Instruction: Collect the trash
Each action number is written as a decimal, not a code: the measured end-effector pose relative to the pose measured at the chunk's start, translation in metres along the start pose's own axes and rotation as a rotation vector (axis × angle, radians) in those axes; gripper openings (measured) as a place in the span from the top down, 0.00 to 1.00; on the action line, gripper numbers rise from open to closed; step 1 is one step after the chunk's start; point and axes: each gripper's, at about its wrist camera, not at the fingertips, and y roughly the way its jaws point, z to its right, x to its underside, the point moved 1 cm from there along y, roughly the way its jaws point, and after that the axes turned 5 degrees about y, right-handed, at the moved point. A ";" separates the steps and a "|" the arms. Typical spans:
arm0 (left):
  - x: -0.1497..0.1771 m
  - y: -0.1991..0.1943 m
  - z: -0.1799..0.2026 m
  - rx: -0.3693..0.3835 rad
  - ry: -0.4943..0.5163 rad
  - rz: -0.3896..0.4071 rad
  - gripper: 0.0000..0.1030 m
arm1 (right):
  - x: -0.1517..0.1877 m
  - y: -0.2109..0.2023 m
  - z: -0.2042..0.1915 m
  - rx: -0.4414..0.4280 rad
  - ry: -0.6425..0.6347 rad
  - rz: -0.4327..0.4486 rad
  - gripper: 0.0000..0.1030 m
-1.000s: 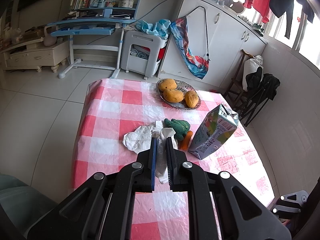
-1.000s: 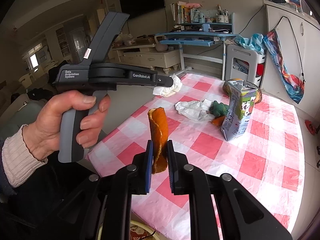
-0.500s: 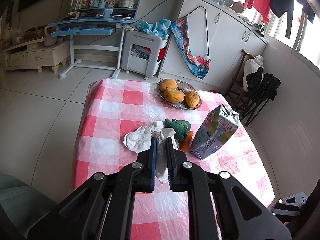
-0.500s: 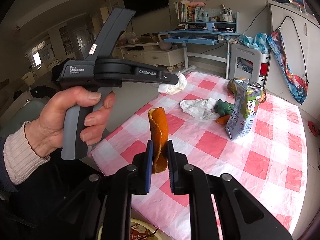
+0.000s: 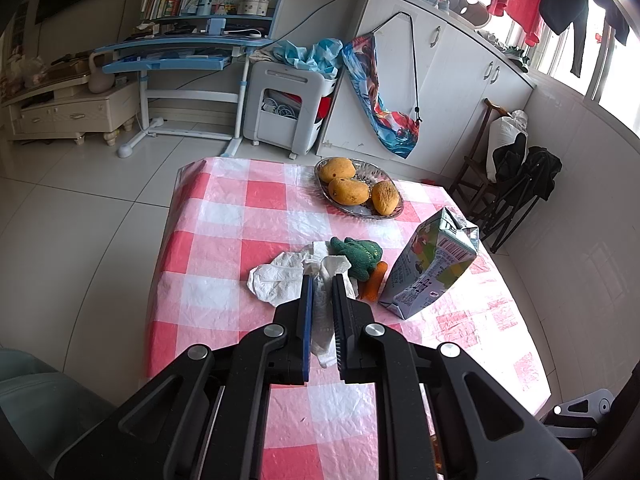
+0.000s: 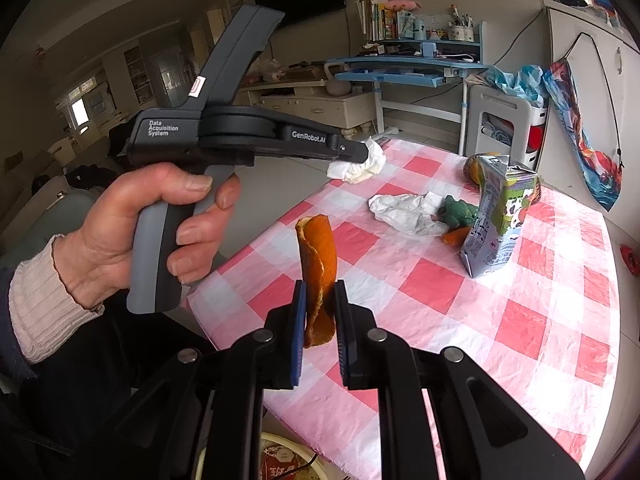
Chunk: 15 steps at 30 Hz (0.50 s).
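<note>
My left gripper [image 5: 322,278] is shut on a crumpled white tissue [image 5: 322,312], held above the near part of the checked table [image 5: 224,240]. The right wrist view shows that same left gripper [image 6: 362,152] in a person's hand [image 6: 132,220], the tissue [image 6: 360,162] bunched at its tip. Between the pads of my right gripper [image 6: 320,284] a curled orange peel [image 6: 316,256] stands upright, gripped over the table's near edge. On the cloth lies another crumpled white paper [image 5: 276,280], also visible as paper [image 6: 404,210].
A tilted milk carton [image 5: 432,268] stands right of a green plush toy [image 5: 356,252] and a carrot [image 5: 374,280]. A glass dish of mangoes [image 5: 356,192] sits at the far edge. Below the table's near edge, a bin rim [image 6: 284,460] shows.
</note>
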 end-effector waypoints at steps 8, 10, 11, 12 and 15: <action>0.000 0.000 0.000 -0.001 0.001 0.000 0.91 | 0.001 0.002 -0.002 -0.008 -0.004 -0.009 0.86; 0.000 0.000 0.000 -0.001 0.001 0.000 0.91 | 0.001 0.003 -0.002 -0.010 -0.005 -0.011 0.86; 0.000 0.000 0.000 -0.001 0.001 0.000 0.91 | 0.002 0.003 -0.003 -0.011 -0.006 -0.012 0.86; 0.000 0.001 0.000 -0.001 0.000 0.000 0.91 | 0.002 0.003 -0.003 -0.011 -0.006 -0.012 0.86; 0.000 0.001 0.000 -0.001 0.001 0.000 0.91 | 0.002 0.003 -0.003 -0.014 -0.008 -0.014 0.86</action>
